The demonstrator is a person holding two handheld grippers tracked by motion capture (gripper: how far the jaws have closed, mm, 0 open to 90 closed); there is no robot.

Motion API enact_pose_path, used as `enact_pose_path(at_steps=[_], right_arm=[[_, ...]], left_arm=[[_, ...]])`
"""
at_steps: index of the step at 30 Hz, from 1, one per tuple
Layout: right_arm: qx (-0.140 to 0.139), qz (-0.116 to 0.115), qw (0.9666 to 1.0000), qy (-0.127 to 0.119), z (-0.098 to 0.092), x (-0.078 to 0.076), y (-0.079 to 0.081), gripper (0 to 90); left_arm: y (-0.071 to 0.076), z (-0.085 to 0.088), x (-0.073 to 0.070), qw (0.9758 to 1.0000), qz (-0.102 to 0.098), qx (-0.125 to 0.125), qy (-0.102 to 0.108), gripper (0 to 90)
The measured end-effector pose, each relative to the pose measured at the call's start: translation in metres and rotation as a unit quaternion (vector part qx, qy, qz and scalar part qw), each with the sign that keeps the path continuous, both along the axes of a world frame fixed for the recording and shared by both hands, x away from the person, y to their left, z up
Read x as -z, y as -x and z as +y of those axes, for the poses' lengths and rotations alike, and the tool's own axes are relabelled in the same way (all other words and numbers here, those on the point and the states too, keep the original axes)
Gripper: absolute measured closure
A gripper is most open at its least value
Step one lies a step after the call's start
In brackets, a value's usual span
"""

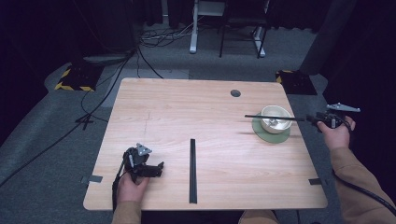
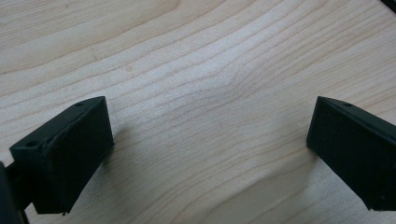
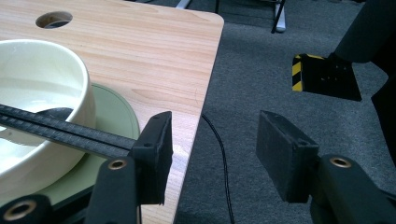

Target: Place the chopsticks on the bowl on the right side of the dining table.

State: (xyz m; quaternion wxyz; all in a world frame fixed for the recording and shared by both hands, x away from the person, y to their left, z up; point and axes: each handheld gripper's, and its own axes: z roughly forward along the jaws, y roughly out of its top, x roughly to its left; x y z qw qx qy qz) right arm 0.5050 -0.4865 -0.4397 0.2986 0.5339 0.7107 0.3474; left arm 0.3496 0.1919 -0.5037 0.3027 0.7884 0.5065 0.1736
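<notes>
While my left hand-held gripper (image 1: 160, 167) rests low over the bare pale wooden bench (image 1: 187, 107) with its jaws spread and nothing between them, the work is on the right. A pair of thin black carbon-look sticks (image 1: 273, 117) lies across the rim of the cream ceramic bowl (image 1: 275, 127), which sits on a round green mat (image 1: 261, 134) near the bench's right edge. My right hand-held gripper (image 3: 212, 135) is released: its pads stand apart with only grey floor between them, and the near ends of the sticks run up against the outer side of one jaw (touching it or just beside, I cannot tell).

I judge the sticks light, stiff and slick, prone to rolling off the rim or scissoring apart. I would pinch both together close to the near ends, flat on the pads. The bowl looks heavier and breakable, so no nudging it. A second long black strip (image 1: 193, 170) lies mid-bench, well apart.
</notes>
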Motion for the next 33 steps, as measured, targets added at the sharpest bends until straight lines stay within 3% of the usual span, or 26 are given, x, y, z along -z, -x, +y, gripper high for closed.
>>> enact_pose_path(at_steps=[16, 23, 30, 32, 33], right_arm=[[-0.002, -0.001, 1.0, -0.004, 0.004, 0.001, -0.001, 46.1], [-0.007, -0.017, 0.9997, -0.014, 0.004, -0.008, 0.006, 45.0], [-0.051, -0.035, 0.9978, -0.023, 0.016, -0.031, 0.024, 39.8], [-0.088, -0.041, 0.9947, -0.034, 0.027, -0.043, 0.034, 35.6], [-0.088, -0.041, 0.9947, -0.034, 0.027, -0.043, 0.034, 35.6]], left_arm=[[0.0, 0.0, 0.0, 1.0, 0.0, 0.0, 0.0, 0.6], [0.0, 0.0, 0.0, 1.0, 0.0, -0.001, 0.001, 0.6], [0.0, 0.0, 0.0, 1.0, -0.001, -0.002, 0.002, 0.6], [0.0, 0.0, 0.0, 1.0, -0.002, -0.002, 0.001, 0.6], [0.0, 0.0, 0.0, 1.0, -0.002, -0.002, 0.001, 0.6]])
